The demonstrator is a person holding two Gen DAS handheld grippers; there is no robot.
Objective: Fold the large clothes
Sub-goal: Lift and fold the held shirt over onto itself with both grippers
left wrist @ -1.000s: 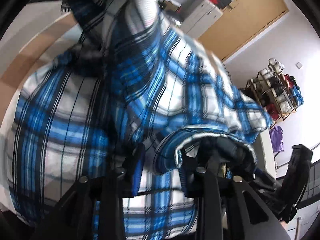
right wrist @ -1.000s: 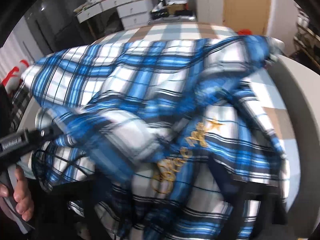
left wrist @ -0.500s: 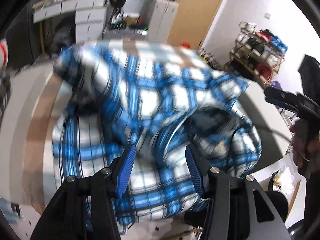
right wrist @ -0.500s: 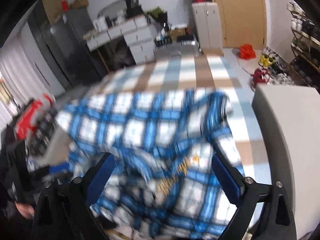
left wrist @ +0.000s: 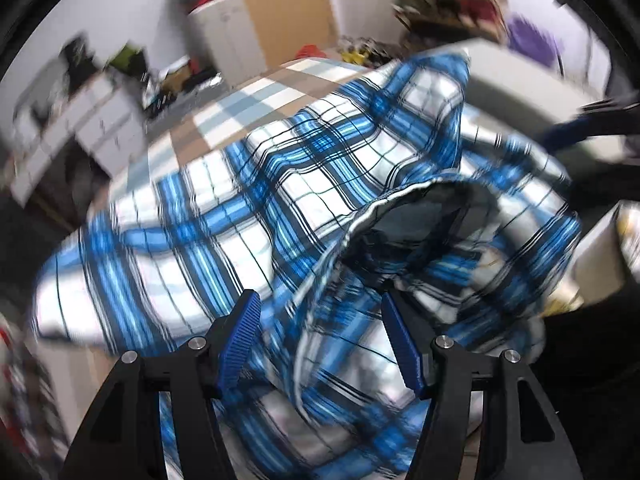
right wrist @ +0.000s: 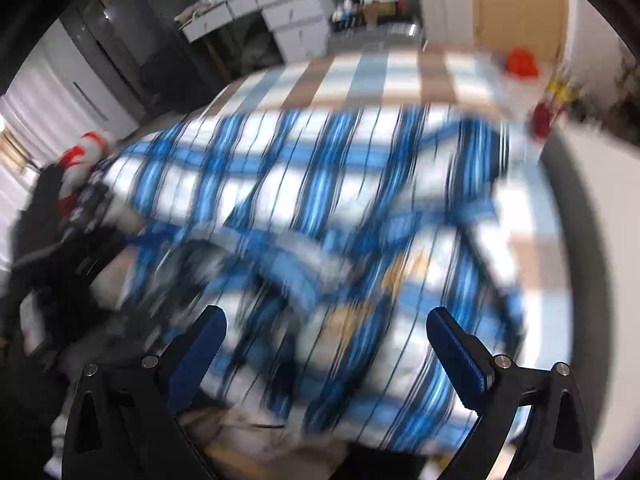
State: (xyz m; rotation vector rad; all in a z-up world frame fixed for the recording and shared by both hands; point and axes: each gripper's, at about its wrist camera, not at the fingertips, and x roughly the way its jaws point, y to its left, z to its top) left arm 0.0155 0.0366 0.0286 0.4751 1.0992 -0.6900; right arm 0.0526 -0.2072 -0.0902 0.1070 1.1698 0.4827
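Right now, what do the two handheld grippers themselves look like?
Both match. The left gripper and right gripper each have two angular black frames with cut-out openings and silver round bolts. Their fingers carry ribbed blue pads. No cables or markings are visible.

blue-white plaid shirt point(left wrist: 304, 184), brown, white and blue checked bedcover point(right wrist: 400, 72)
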